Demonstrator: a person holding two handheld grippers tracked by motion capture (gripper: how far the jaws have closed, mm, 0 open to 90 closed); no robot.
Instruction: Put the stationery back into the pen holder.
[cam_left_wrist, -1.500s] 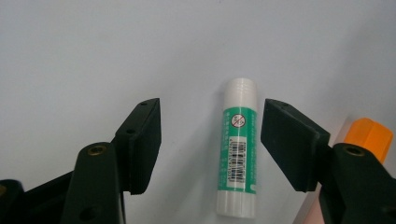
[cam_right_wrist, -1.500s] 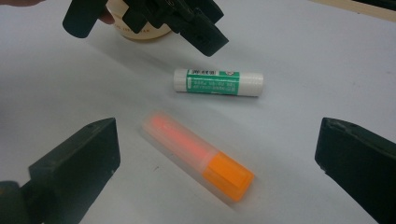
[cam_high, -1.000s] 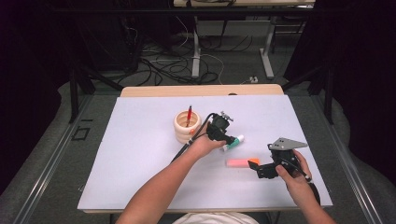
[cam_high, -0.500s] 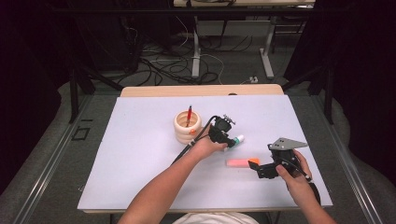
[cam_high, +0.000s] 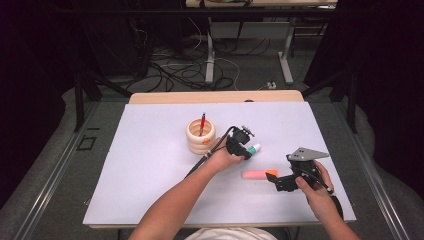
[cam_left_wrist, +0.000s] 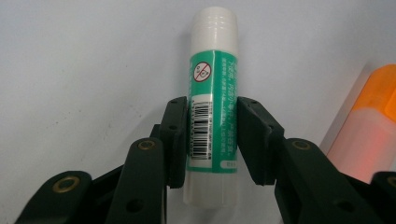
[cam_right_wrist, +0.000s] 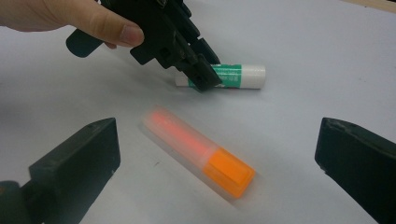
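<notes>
A white glue stick with a green label lies flat on the white table. My left gripper has just been closing on it, and both pads now press its sides at mid-length. In the high view this gripper sits at the table's centre, with the stick's cap poking out to the right. A pink highlighter with an orange cap lies between the wide-apart jaws of my right gripper, untouched. In that view the left gripper grips the glue stick just beyond.
A beige ringed pen holder with a red pen in it stands left of the left gripper. The highlighter lies between the two hands. The table's left half is bare white surface. Cables lie on the floor beyond.
The left gripper has shifted slightly down and to the right over the glue stick. The right hand and the highlighter have stayed where they were.
</notes>
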